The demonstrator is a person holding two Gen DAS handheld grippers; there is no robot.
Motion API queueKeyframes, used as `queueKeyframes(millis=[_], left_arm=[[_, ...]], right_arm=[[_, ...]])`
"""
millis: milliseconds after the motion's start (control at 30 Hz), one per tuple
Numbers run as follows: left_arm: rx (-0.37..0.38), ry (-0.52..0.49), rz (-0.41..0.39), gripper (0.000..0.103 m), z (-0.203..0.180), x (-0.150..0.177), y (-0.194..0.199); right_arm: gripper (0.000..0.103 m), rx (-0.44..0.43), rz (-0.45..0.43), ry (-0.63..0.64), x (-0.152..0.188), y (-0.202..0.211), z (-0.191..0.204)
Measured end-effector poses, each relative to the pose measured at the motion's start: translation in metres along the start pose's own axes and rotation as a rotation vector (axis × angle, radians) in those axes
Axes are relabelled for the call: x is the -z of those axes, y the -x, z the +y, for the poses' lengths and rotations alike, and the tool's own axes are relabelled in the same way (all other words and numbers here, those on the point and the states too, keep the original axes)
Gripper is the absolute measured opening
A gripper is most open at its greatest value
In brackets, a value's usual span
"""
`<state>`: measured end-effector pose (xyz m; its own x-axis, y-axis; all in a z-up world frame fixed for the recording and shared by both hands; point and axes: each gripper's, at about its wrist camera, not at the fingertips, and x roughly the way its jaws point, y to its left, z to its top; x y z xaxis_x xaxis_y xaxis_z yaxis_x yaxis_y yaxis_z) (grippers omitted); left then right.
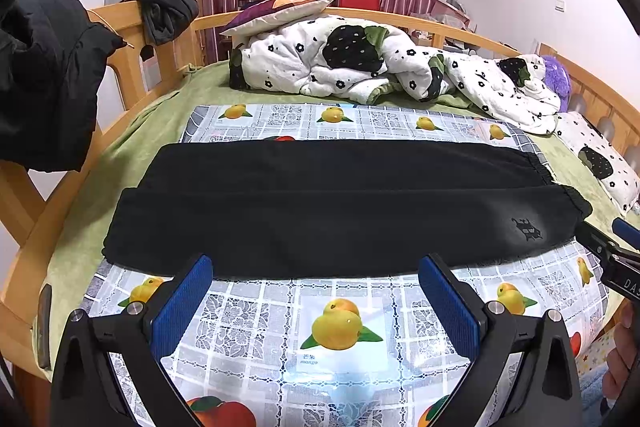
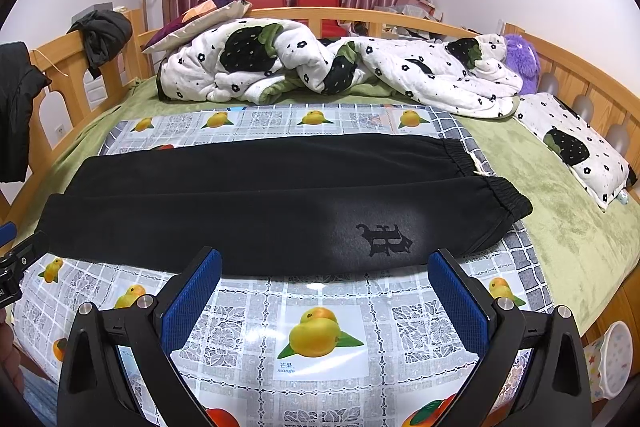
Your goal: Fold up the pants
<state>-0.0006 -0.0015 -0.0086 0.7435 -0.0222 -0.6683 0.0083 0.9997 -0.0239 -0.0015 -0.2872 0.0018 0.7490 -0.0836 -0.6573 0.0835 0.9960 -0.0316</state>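
Two hand-held grippers hover over a fruit-print tablecloth [image 1: 344, 323] spread on a wooden-railed bed, the left gripper [image 1: 316, 263] and right gripper [image 2: 325, 257] each with blue-padded jaws spread wide and gripping nothing. Black pants [image 2: 256, 203] lie flat across the cloth just beyond the fingertips, legs side by side, elastic cuffs pointing right. A flower-print quilt [image 1: 360, 67] sits bunched behind.
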Motion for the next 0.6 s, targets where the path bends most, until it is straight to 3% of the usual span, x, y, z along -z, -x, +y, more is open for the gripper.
queueKeyframes(millis=[433, 600], left_arm=[[0.009, 0.001, 0.001, 0.103, 0.002, -0.001, 0.002], [0.043, -0.005, -0.009, 0.103, 0.003, -0.004, 0.021]], right_arm=[[0.102, -0.004, -0.002, 0.006, -0.001, 0.003, 0.001], [0.102, -0.071, 0.006, -0.004, -0.003, 0.009, 0.001]])
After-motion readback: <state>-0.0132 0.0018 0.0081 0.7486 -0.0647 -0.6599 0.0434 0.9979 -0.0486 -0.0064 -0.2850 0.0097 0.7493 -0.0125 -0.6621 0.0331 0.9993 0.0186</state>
